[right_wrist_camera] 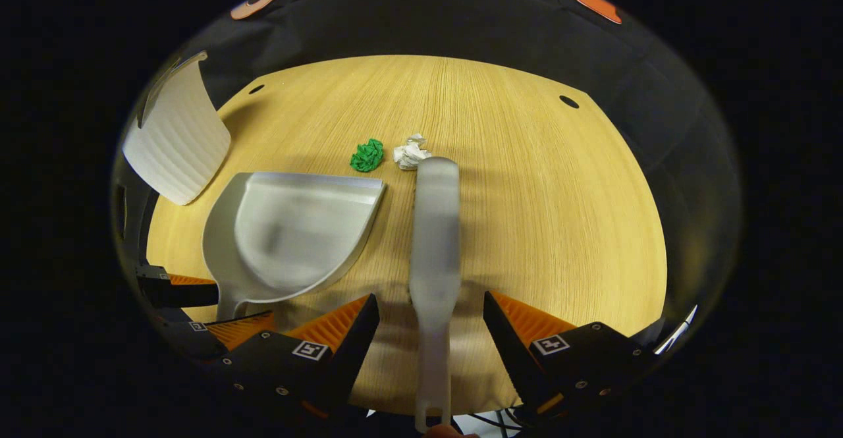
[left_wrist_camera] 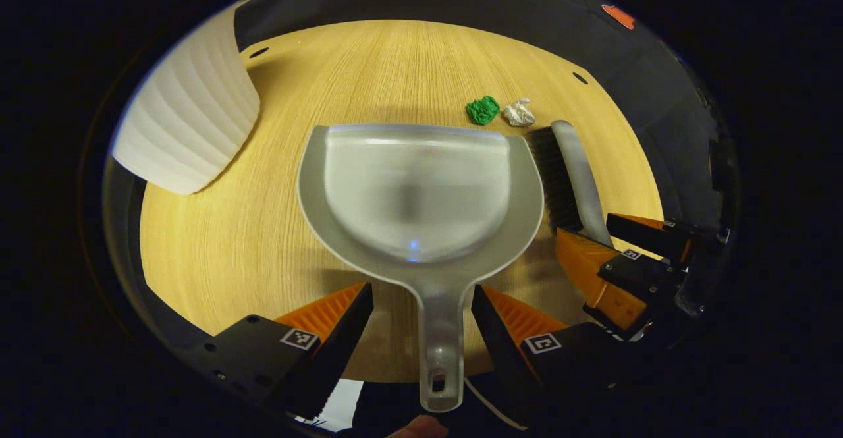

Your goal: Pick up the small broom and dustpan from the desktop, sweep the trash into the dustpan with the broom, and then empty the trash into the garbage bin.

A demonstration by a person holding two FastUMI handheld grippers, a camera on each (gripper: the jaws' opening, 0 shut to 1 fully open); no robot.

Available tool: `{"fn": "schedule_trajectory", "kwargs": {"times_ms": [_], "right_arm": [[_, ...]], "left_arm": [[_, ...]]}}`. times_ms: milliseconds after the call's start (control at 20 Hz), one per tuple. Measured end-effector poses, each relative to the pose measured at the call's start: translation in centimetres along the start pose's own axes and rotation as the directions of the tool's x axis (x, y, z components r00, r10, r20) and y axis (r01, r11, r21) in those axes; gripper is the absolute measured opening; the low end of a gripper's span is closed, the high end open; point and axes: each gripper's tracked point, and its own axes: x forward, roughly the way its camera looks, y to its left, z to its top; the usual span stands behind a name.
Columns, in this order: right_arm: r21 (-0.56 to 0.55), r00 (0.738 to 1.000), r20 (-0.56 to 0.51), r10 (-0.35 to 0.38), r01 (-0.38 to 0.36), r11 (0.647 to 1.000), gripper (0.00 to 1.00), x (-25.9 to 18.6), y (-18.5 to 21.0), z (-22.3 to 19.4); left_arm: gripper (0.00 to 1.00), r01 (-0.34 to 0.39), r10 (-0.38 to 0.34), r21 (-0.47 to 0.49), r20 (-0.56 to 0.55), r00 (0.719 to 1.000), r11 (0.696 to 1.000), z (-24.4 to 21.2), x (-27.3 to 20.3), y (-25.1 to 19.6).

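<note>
- Straddling the dustpan point(left_wrist_camera: 421, 194) handle, the left gripper point(left_wrist_camera: 421, 323) has its fingers spread, one on each side of the handle and neither touching it, so the pan lies flat on the desktop point(left_wrist_camera: 276, 253) rather than being held.
- The dustpan's open lip faces away from the person, toward the trash, which I judge is why it was laid this way: the sweep can run straight in.
- The green paper wad point(left_wrist_camera: 483, 109) and the white paper wad point(left_wrist_camera: 519, 113) sit side by side just beyond the dustpan's lip, off toward its broom side, touching neither pan nor each other as far as I can tell.
- The broom point(right_wrist_camera: 433, 227) lies alongside the dustpan with its handle pointing back at the person, its far end just short of the white wad (bristles facing the pan).
- The right gripper point(right_wrist_camera: 431, 323) is likewise spread around the broom handle, with clear gaps on both sides, so it pinches nothing.
- The white ribbed garbage bin point(left_wrist_camera: 191, 115) stands beyond the dustpan on the side away from the broom, near for the later emptying.
- Both pick-ups look not yet done; closing on each handle seems the step in hand.
</note>
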Motion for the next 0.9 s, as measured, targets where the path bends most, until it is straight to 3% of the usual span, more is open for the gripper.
{"fn": "schedule_trajectory", "kwargs": {"times_ms": [250,350,400,450,550,600,650,700,800,900], "right_arm": [[-0.005,0.998,-0.068,-0.016,0.015,1.000,0.97,1.5,-0.3,0.8],[-0.010,0.996,-0.087,-0.021,0.020,1.000,0.93,1.8,-0.2,0.9],[-0.012,0.995,-0.099,-0.019,0.018,1.000,0.87,1.9,-0.4,0.7],[-0.017,0.994,-0.111,-0.020,0.019,1.000,0.84,2.0,-0.4,0.7],[-0.027,0.991,-0.130,-0.020,0.016,0.999,0.67,2.5,-0.3,0.4],[-0.030,0.991,-0.136,-0.021,0.017,0.999,0.66,2.7,-0.4,0.3],[-0.027,0.990,-0.139,-0.023,0.020,0.999,0.62,2.8,-0.5,0.3],[-0.020,0.990,-0.141,-0.018,0.015,1.000,0.52,2.8,-0.5,0.3],[-0.006,0.988,-0.153,0.002,-0.002,1.000,0.42,2.9,-0.3,0.4],[0.028,0.987,-0.160,0.025,-0.021,0.999,0.38,2.9,-0.3,0.7]], "left_arm": [[0.97,-0.013,0.013,0.004,-0.107,0.994,1.000,0.3,1.3,0.1],[0.92,0.004,-0.005,-0.010,-0.136,0.991,1.000,0.3,1.6,-0.2],[0.84,0.007,-0.010,-0.019,-0.143,0.990,1.000,0.1,1.7,-0.4],[0.84,0.019,-0.023,-0.026,-0.158,0.987,0.999,0.1,1.9,-0.7],[0.66,0.030,-0.035,-0.027,-0.181,0.983,0.999,-0.1,2.2,-1.3],[0.56,0.032,-0.036,-0.024,-0.190,0.981,0.999,-0.2,2.3,-1.5],[0.53,0.030,-0.034,-0.023,-0.198,0.980,0.999,-0.2,2.2,-1.6],[0.45,0.030,-0.034,-0.023,-0.202,0.979,0.999,-0.4,2.3,-1.6],[0.38,0.037,-0.041,-0.023,-0.207,0.977,0.999,-0.4,2.2,-1.4],[0.34,0.043,-0.044,-0.008,-0.220,0.975,0.999,-0.5,1.9,-1.1]]}}
